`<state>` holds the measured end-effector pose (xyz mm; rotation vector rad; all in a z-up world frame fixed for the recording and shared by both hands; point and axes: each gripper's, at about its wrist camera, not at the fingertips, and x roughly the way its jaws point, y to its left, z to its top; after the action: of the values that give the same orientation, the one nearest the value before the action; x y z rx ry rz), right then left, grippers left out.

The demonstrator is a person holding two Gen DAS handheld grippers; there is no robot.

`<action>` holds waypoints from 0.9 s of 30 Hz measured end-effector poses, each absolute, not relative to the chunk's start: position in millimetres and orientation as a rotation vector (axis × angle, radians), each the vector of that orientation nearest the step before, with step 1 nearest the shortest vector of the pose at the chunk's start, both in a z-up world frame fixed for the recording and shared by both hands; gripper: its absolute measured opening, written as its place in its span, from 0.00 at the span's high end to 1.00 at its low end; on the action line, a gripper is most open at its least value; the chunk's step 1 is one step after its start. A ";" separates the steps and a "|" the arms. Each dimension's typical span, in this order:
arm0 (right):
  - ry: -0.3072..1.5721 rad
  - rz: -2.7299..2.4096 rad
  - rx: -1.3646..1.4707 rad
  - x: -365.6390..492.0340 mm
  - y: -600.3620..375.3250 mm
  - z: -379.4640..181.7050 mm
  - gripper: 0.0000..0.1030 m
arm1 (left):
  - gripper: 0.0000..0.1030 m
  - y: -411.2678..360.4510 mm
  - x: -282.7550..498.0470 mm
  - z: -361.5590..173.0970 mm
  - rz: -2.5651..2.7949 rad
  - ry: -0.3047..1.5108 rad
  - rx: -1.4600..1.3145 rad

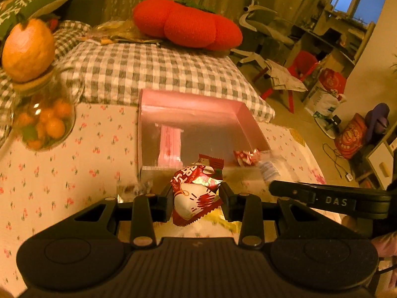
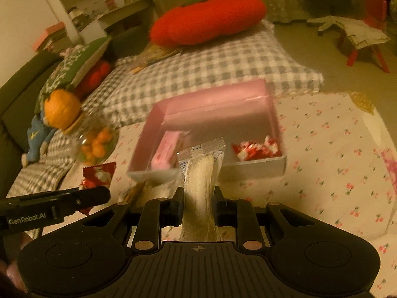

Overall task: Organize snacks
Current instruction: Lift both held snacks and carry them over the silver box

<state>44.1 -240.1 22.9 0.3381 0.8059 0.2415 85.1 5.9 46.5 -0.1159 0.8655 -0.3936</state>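
Both tools carry snacks toward the pink box (image 2: 275,121): the left tool (image 1: 196,198) holds a red packet (image 1: 196,193), the right tool (image 2: 198,206) grips a clear wafer pack (image 2: 201,186). Next, each probably needs to reach over the box wall and open there.

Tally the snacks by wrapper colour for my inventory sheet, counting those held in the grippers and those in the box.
Red-and-white packets: 2, one in the left gripper, one in the pink box
Pink packs: 1
Clear-wrapped wafer: 1, in the right gripper
Total: 4

Home living room: tomato cushion (image 1: 187,23), checked mattress (image 1: 153,69), desk chair (image 1: 263,24).
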 end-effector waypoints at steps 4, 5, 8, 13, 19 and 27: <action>0.798 0.210 0.347 61.3 -250.8 26.6 0.79 | 0.66 -1.6 103.7 46.1 -0.405 0.851 -0.106; 0.795 0.203 0.347 66.2 -252.6 27.4 0.79 | 0.67 -3.8 108.6 45.2 -0.407 0.846 -0.101; 0.786 0.185 0.348 80.5 -256.9 27.9 0.79 | 0.67 -10.3 125.3 39.8 -0.404 0.846 -0.101; 0.787 0.168 0.358 106.3 -260.3 22.7 0.79 | 0.66 -20.2 149.6 29.9 -0.384 0.858 -0.103; 0.771 0.175 0.357 136.4 -261.8 15.9 0.79 | 0.66 -40.3 170.1 17.2 -0.414 0.881 -0.066; 0.768 0.175 0.328 172.8 -270.6 -3.7 0.79 | 0.66 -60.3 189.1 -11.1 -0.449 0.922 -0.017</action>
<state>172.8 -270.6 -3.7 0.3280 0.7684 0.1755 189.1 -60.3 -11.1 -0.0174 0.9224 -0.4494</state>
